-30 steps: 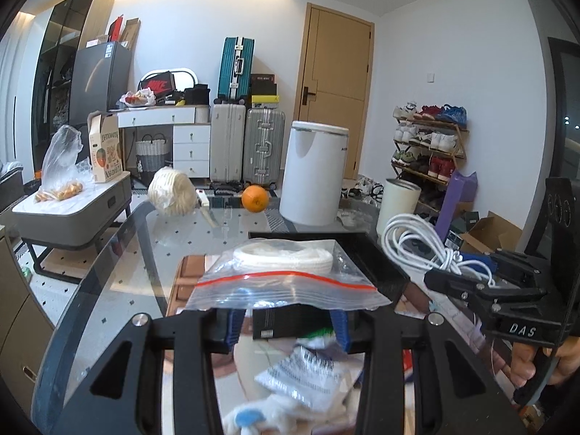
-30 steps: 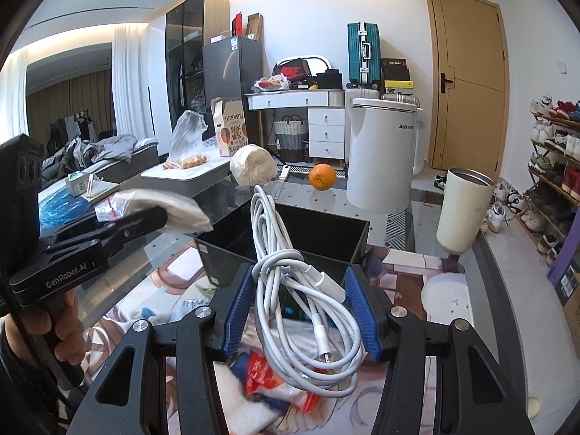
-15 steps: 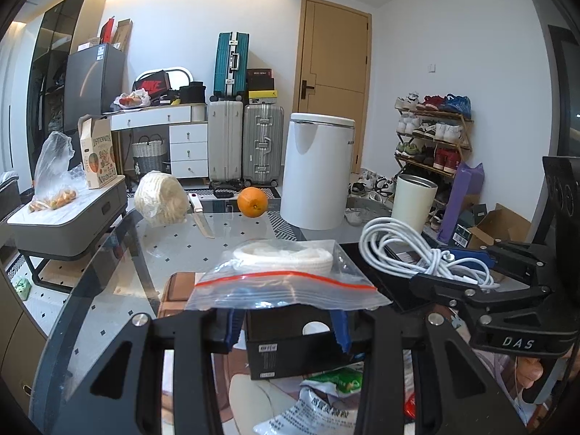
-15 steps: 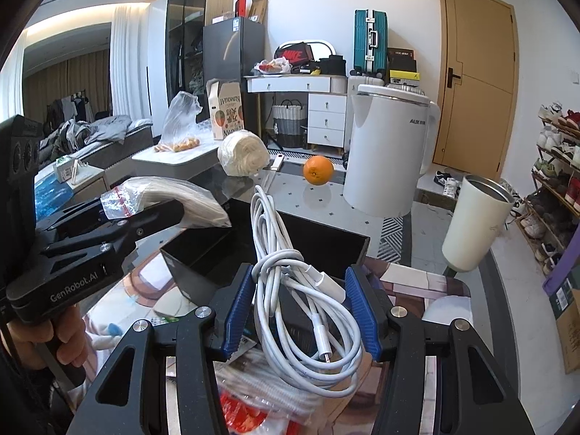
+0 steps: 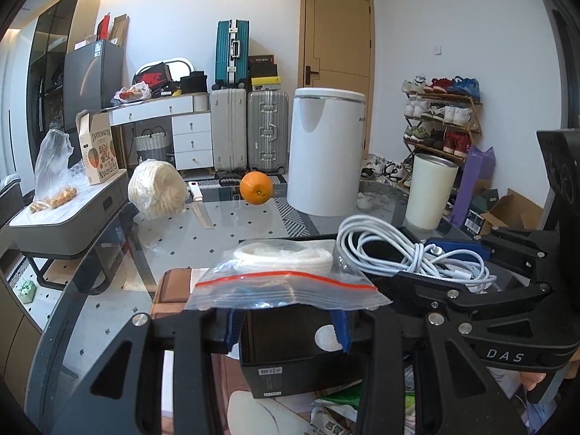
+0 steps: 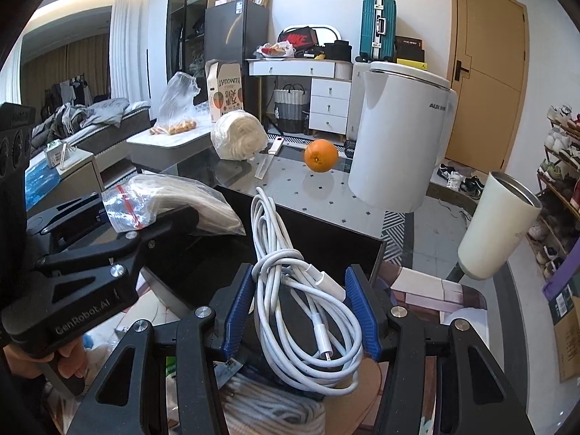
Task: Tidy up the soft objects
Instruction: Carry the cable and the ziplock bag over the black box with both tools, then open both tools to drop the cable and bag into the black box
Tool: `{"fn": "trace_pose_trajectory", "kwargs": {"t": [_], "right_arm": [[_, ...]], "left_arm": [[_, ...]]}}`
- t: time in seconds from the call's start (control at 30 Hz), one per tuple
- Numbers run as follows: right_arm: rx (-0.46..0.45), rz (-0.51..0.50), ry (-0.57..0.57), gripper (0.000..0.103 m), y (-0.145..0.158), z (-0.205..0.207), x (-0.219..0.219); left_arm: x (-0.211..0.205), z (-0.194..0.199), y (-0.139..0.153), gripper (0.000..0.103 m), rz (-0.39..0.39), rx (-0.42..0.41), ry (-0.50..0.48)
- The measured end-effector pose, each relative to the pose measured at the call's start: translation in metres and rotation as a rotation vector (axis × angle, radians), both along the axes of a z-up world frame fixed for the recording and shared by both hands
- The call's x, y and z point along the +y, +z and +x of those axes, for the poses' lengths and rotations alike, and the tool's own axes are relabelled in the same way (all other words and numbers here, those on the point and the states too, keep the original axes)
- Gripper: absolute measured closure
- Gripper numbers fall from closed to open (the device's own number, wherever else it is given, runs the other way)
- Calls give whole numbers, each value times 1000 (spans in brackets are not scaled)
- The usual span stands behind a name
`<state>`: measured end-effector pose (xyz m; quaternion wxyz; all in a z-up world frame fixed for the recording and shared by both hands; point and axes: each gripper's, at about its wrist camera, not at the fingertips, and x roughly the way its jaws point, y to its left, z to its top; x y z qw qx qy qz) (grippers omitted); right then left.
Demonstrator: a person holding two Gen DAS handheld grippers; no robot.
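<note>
My left gripper is shut on a clear zip bag with a red seal that holds a white coil; it also shows in the right wrist view. My right gripper is shut on a bundle of white charging cable, seen too in the left wrist view. Both are held above an open black box on the glass table, the cable just right of the bag. The box also shows in the right wrist view.
An orange, a wrapped white roll, a knife and a tall white appliance stand at the far side of the table. A cream cup is to the right. Packets and rope lie below the grippers.
Both grippers have risen and moved forward over the black box with their loads. The cable bundle has come closer to the bag's right side.
</note>
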<state>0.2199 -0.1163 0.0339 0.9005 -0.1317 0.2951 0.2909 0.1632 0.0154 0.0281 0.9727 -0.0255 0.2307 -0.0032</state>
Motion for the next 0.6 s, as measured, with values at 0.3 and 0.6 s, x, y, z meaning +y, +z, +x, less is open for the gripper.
{"fn": "trace_pose_trajectory", "kwargs": {"t": [0.3, 0.6], "right_arm": [[10, -51, 23, 51, -4, 12, 14], [33, -90, 47, 49, -13, 25, 21]], "left_arm": [[-1, 13, -4, 64, 14, 60, -11], [-1, 22, -9, 62, 20, 113, -13]]}}
